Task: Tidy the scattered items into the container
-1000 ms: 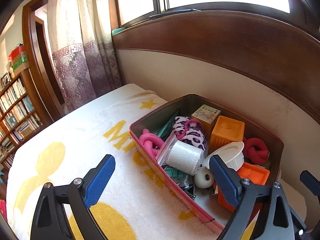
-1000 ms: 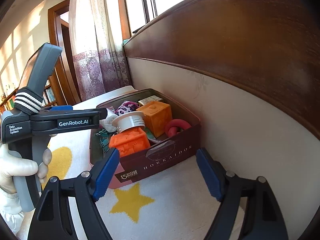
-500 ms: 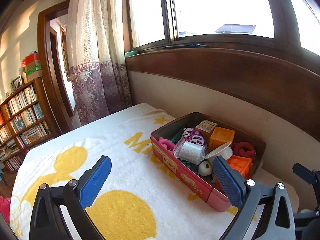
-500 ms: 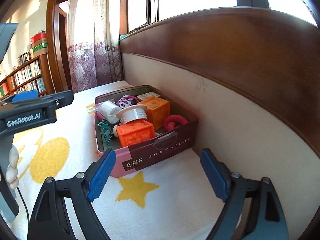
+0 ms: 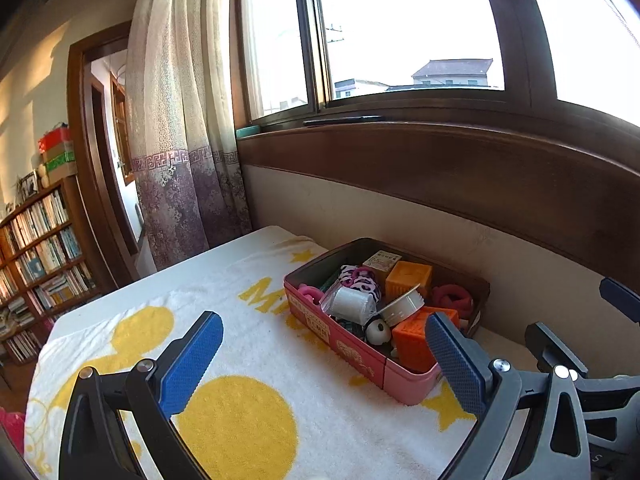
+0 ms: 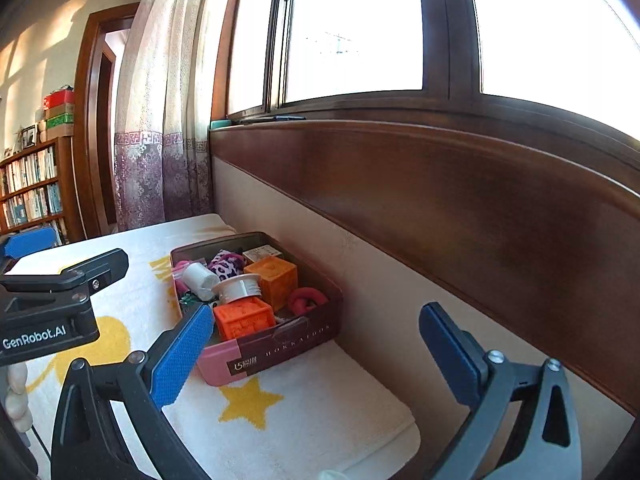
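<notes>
A pink and brown tin box (image 5: 344, 350) (image 6: 280, 354) stands on a white towel with yellow shapes (image 5: 240, 420), close to the wall. It holds several items: two orange cubes (image 5: 412, 278) (image 6: 244, 322), a white roll (image 5: 352, 304), a white lid (image 6: 236, 288), a red ring (image 6: 306, 300) and a leopard-print pouch (image 5: 360, 278). My left gripper (image 5: 324, 364) is open and empty, raised above and in front of the box. My right gripper (image 6: 316, 352) is open and empty, back from the box's short end.
A wood-panelled wall (image 6: 460, 208) and window run along the right. A curtain (image 5: 180, 140), a doorway and a bookshelf (image 5: 36, 248) stand at the far left. The towel's edge (image 6: 412, 432) lies near the right gripper.
Both grippers have pulled back and up from the box, which now looks smaller and farther. Both stayed open and empty. The box's contents have not moved.
</notes>
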Available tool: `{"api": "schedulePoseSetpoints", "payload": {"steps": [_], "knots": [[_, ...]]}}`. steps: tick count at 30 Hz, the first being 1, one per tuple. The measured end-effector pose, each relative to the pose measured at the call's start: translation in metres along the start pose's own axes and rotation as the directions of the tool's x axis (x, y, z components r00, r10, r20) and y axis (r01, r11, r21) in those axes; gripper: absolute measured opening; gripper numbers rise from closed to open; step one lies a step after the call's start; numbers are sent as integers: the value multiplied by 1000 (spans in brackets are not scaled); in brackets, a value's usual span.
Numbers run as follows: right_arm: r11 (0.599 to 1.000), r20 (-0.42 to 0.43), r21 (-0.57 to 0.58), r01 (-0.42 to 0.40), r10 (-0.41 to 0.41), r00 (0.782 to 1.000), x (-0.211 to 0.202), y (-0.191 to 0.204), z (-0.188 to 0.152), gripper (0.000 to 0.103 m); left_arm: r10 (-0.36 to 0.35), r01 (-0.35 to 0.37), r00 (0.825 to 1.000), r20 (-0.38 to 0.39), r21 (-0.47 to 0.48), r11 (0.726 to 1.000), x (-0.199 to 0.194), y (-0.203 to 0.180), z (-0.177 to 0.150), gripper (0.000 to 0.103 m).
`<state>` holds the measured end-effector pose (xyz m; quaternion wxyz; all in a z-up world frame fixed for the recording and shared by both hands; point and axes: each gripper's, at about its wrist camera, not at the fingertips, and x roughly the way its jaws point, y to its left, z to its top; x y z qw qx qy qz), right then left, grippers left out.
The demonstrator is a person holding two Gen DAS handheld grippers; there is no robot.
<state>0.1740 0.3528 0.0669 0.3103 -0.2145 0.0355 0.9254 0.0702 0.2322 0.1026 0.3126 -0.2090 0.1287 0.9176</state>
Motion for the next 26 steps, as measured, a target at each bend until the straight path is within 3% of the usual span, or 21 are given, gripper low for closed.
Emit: {"api": "schedulePoseSetpoints", "payload": {"steps": [26], "knots": [[1000, -72, -26, 2, -4, 997, 15, -2, -15, 103, -4, 5, 999, -39, 40, 999, 7, -14, -9, 102]]}}
